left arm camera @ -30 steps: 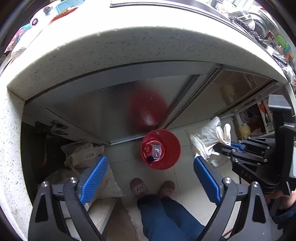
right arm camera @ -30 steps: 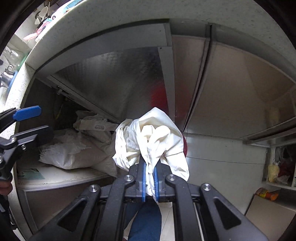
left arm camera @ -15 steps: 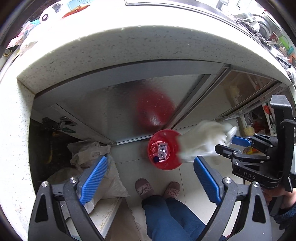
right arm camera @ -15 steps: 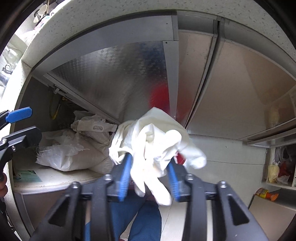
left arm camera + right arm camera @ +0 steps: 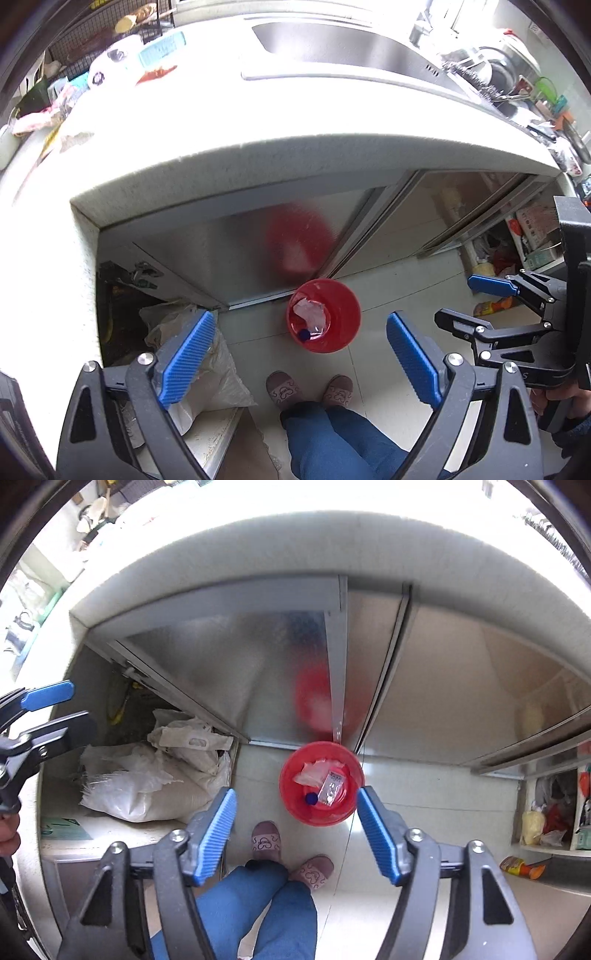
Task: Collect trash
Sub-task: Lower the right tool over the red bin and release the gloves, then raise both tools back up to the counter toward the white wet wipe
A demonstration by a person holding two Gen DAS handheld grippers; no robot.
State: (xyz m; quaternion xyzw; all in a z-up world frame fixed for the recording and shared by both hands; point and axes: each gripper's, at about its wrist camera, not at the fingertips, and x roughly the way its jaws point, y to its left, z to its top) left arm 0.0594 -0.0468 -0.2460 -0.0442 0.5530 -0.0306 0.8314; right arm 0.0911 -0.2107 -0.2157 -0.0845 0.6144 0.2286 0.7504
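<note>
A round red plastic bin [image 5: 320,788], smooth-walled and tapering toward its base, stood on the pale tiled floor [image 5: 424,812] just in front of the brushed-metal cabinet doors [image 5: 229,672], whose dull sheen carried a blurred red reflection. Inside lay crumpled whitish trash [image 5: 314,771], a small clear packet with a red label [image 5: 332,786] and a dark blue cap [image 5: 311,797]; the same contents appeared in the left wrist view [image 5: 310,314]. The right gripper [image 5: 295,830] pointed steeply down above the bin, its ribbed blue pads [image 5: 218,830] spread apart and opening, nothing between them. The left gripper [image 5: 295,354] likewise hung with its ribbed blue pads [image 5: 186,354] wide apart and empty. A speckled white stone countertop [image 5: 295,147] with a thick rounded edge overhung the cabinets, and a steel sink [image 5: 332,40] was set into it. Wrinkled white woven sacks [image 5: 147,775] lay in the open cabinet on the left. Below, blue trouser legs [image 5: 258,915] and patterned brown slippers [image 5: 266,840] belonged to the person.
</note>
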